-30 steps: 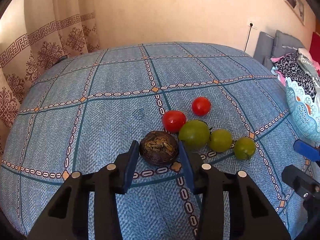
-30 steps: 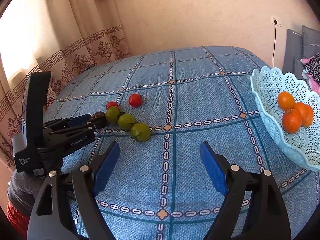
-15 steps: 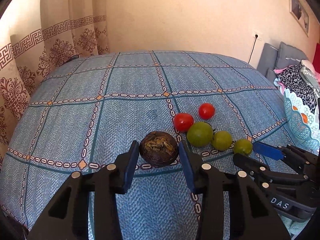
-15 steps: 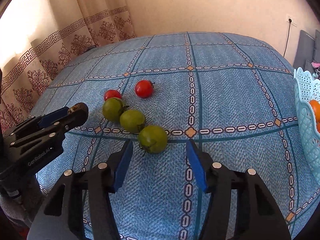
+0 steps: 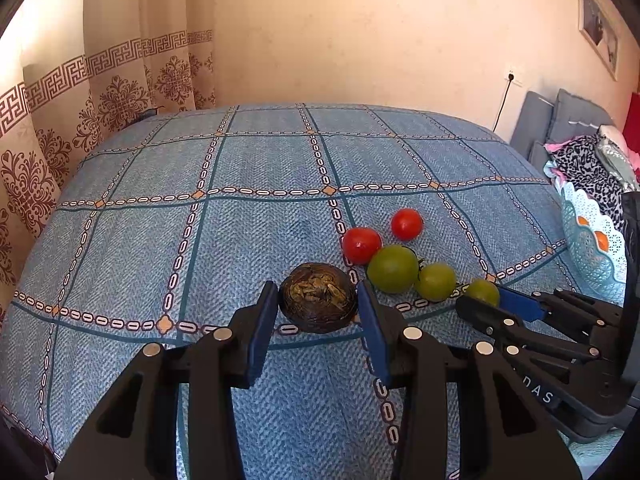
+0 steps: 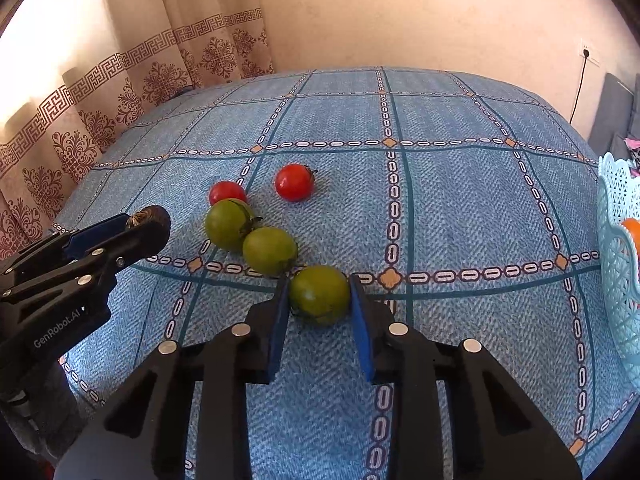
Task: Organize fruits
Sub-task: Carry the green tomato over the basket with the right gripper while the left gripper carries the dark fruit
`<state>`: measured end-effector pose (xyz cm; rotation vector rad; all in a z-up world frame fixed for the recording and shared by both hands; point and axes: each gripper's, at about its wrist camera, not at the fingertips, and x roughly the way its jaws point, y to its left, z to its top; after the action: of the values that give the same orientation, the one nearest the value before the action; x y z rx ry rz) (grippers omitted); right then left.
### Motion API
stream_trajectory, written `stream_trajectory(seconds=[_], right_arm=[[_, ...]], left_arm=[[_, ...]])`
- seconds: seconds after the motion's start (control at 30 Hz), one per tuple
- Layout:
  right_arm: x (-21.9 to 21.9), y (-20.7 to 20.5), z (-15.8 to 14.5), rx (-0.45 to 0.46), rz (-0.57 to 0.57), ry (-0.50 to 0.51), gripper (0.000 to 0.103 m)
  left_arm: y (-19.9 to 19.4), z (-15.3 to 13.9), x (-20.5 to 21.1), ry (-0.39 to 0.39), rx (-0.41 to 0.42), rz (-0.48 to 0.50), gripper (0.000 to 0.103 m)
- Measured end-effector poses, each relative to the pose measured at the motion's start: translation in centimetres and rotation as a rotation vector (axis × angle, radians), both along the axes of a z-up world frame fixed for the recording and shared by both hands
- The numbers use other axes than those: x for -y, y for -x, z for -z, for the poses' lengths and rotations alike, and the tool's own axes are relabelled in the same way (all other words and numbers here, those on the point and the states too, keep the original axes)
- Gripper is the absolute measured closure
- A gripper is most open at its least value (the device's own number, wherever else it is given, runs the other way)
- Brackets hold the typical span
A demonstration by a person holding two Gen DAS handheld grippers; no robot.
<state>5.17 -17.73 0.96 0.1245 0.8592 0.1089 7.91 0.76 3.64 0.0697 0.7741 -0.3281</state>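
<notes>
My left gripper (image 5: 318, 306) is shut on a dark brown wrinkled fruit (image 5: 318, 298) and holds it just above the blue cloth. My right gripper (image 6: 319, 294) has closed on the nearest green tomato (image 6: 319, 294), both pads touching its sides; the tomato rests on the cloth. Two more green tomatoes (image 6: 270, 250) (image 6: 228, 224) and two red tomatoes (image 6: 294, 182) (image 6: 227, 192) lie in a cluster behind it. In the left wrist view the right gripper (image 5: 482, 298) reaches in from the right around the small green tomato (image 5: 482, 292).
A light blue lattice basket (image 6: 618, 240) with oranges (image 6: 633, 228) stands at the table's right edge; it also shows in the left wrist view (image 5: 588, 240). Patterned curtains (image 6: 100, 92) hang along the left. A sofa with clothes (image 5: 588, 160) is at the far right.
My right gripper moved forward to the nearest green tomato and narrowed its jaws onto it. My left gripper kept its hold on the brown fruit and lifted slightly.
</notes>
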Motion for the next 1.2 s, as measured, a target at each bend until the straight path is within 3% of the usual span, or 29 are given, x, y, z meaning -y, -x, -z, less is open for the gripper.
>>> stream_trajectory(seconds=[0.77, 1.2], right_arm=[[3.3, 5.3, -4.1, 0.096, 0.075, -0.102, 0.073], [8.8, 9.6, -7.4, 0.199, 0.196, -0.136, 0.073]], left_arm=[[1.3, -0.4, 1.8, -0.013, 0.018, 0.014, 0.062], [4.3, -3.6, 5.4, -0.031, 0.076, 0.09, 0.062]])
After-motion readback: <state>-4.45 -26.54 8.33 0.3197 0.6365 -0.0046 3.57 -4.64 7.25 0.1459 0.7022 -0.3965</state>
